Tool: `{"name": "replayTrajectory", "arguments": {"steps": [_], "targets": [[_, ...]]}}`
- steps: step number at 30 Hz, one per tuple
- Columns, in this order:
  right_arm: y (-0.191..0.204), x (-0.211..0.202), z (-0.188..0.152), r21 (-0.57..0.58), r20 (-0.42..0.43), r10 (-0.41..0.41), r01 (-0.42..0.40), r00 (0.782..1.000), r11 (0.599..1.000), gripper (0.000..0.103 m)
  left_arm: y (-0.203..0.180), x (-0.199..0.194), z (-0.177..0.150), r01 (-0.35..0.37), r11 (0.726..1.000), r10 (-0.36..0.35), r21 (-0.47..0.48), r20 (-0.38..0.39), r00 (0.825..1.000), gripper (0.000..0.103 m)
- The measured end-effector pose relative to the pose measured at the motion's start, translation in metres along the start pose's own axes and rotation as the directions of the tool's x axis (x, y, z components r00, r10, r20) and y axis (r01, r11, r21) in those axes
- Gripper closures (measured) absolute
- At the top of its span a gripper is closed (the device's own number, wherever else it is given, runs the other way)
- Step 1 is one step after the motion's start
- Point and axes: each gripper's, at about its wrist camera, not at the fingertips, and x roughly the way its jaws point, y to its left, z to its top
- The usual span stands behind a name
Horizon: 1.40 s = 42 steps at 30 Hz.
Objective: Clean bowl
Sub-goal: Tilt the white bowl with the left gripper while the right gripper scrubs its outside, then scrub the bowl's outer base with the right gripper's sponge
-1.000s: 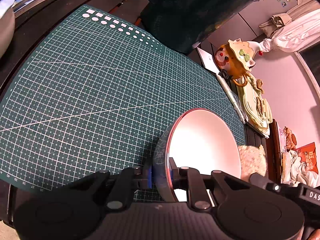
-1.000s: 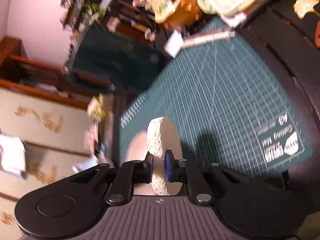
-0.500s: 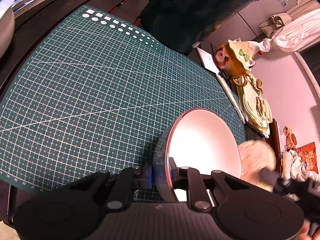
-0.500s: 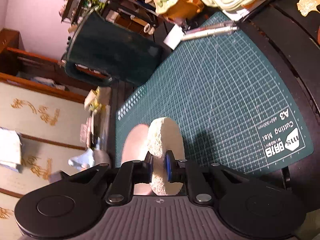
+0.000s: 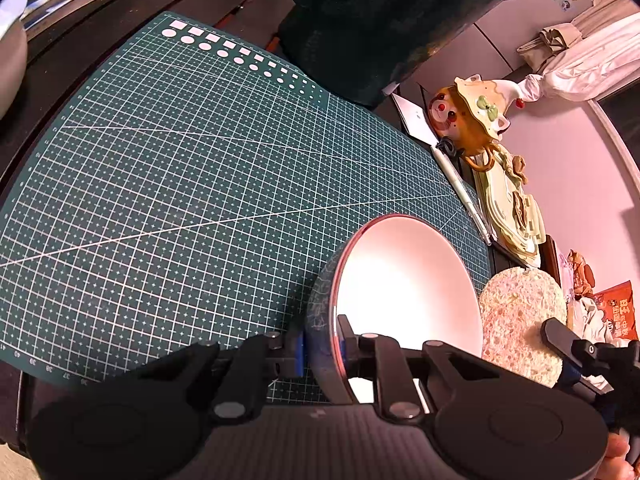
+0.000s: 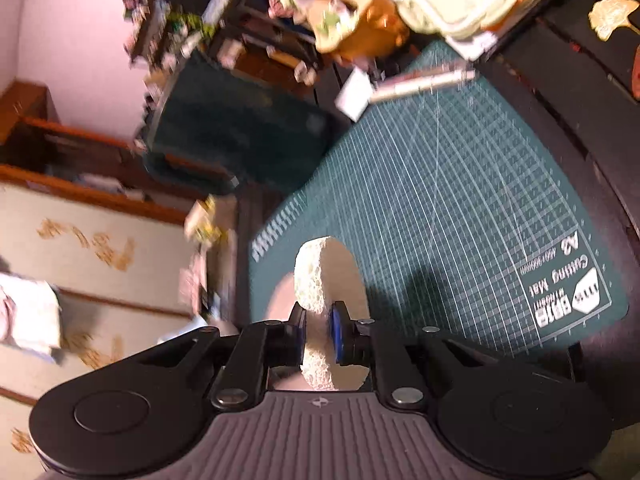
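My left gripper is shut on the rim of a bowl, white inside with a dark patterned outside, held on its side above the green cutting mat. My right gripper is shut on a round cream sponge. In the left wrist view the sponge sits just right of the bowl's rim, with a right finger across it. In the right wrist view the bowl shows as a pale blur just left of the sponge.
A large dark green jug stands at the mat's far edge. A pen, an orange figurine and pale green lidded trays lie along the mat's right side. The black table edge is near.
The sponge has moved up beside the bowl's right rim and shows more fully. The right wrist view has swung and blurred. The bowl and left gripper have held still.
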Motion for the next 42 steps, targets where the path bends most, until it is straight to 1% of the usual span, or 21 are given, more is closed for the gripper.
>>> {"name": "replayTrajectory", "arguments": {"steps": [4, 7, 10, 12, 14, 16, 22, 25, 28, 30, 42], "targets": [[-0.002, 0.019, -0.013, -0.039, -0.082, -0.079, 0.076, 0.993, 0.996, 0.09, -0.001, 0.0, 0.0, 0.0, 1.0, 0.0, 0.0, 0.001, 1.0, 0.087], [0.002, 0.015, -0.009, -0.035, -0.063, -0.06, 0.058, 0.996, 0.998, 0.09, 0.0, 0.0, 0.001, -0.002, 1.0, 0.002, 0.007, -0.001, 1.0, 0.086], [0.002, 0.001, 0.0, -0.001, -0.004, 0.008, -0.008, 1.0, 1.0, 0.09, 0.0, 0.001, 0.001, -0.002, 1.0, 0.002, 0.008, -0.002, 1.0, 0.086], [0.0, 0.002, -0.002, 0.003, -0.009, 0.004, -0.004, 1.0, 1.0, 0.09, -0.002, 0.001, 0.0, -0.004, 1.0, 0.004, 0.009, 0.0, 1.0, 0.086], [-0.003, 0.014, -0.011, -0.018, -0.061, -0.047, 0.046, 0.997, 0.999, 0.09, -0.002, 0.001, 0.001, -0.003, 1.0, 0.003, 0.008, 0.0, 1.0, 0.086], [-0.001, 0.018, -0.012, -0.033, -0.074, -0.066, 0.063, 0.995, 0.997, 0.09, -0.001, 0.001, 0.001, -0.003, 1.0, 0.003, 0.007, 0.0, 1.0, 0.086], [0.0, 0.001, 0.0, 0.003, 0.001, -0.004, 0.004, 1.0, 1.0, 0.09, -0.002, 0.001, 0.001, -0.004, 1.0, 0.004, 0.009, -0.001, 1.0, 0.086], [-0.004, 0.015, -0.011, -0.013, -0.061, -0.063, 0.062, 0.996, 0.998, 0.09, -0.001, 0.001, 0.001, -0.004, 1.0, 0.004, 0.008, -0.001, 1.0, 0.086], [0.0, 0.021, -0.012, -0.029, -0.08, -0.081, 0.079, 0.993, 0.996, 0.09, -0.001, 0.001, 0.001, -0.001, 1.0, 0.001, 0.003, 0.0, 1.0, 0.086], [0.003, 0.013, -0.006, -0.019, -0.043, -0.039, 0.039, 0.998, 0.999, 0.09, -0.002, 0.001, 0.001, -0.003, 1.0, 0.003, 0.006, -0.001, 1.0, 0.086], [0.003, 0.006, -0.002, 0.011, -0.014, 0.007, -0.006, 1.0, 1.0, 0.09, -0.001, 0.002, 0.004, -0.003, 1.0, 0.003, 0.008, -0.001, 1.0, 0.086]]}}
